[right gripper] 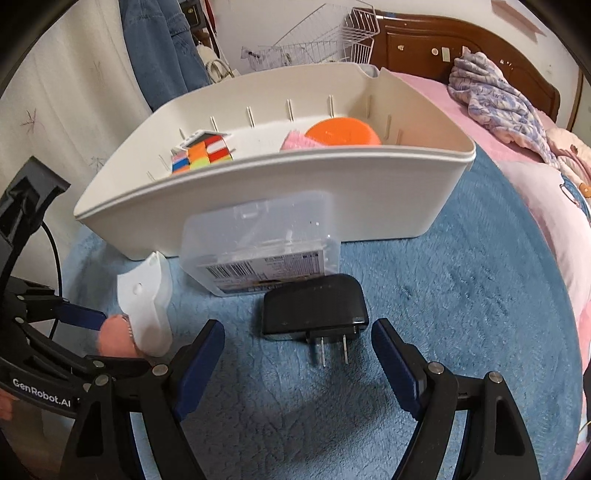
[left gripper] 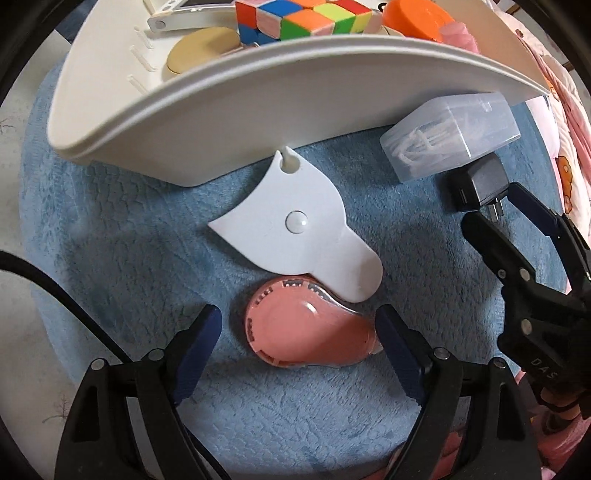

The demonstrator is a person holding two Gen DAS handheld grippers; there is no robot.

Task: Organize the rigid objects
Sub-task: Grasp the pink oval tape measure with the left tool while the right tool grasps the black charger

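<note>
A pink correction-tape dispenser lies on the blue towel, its white cover swung out over it. My left gripper is open, one finger on each side of the dispenser. A black plug adapter lies prongs toward me; my right gripper is open around its prongs, and shows in the left wrist view. A clear plastic box of floss picks rests against the white bin. The bin holds a colourful cube, an orange lid and a tan disc.
The towel lies on a bed with pink bedding on the right. A wooden headboard and a wire rack stand behind the bin. A black cable runs along the left.
</note>
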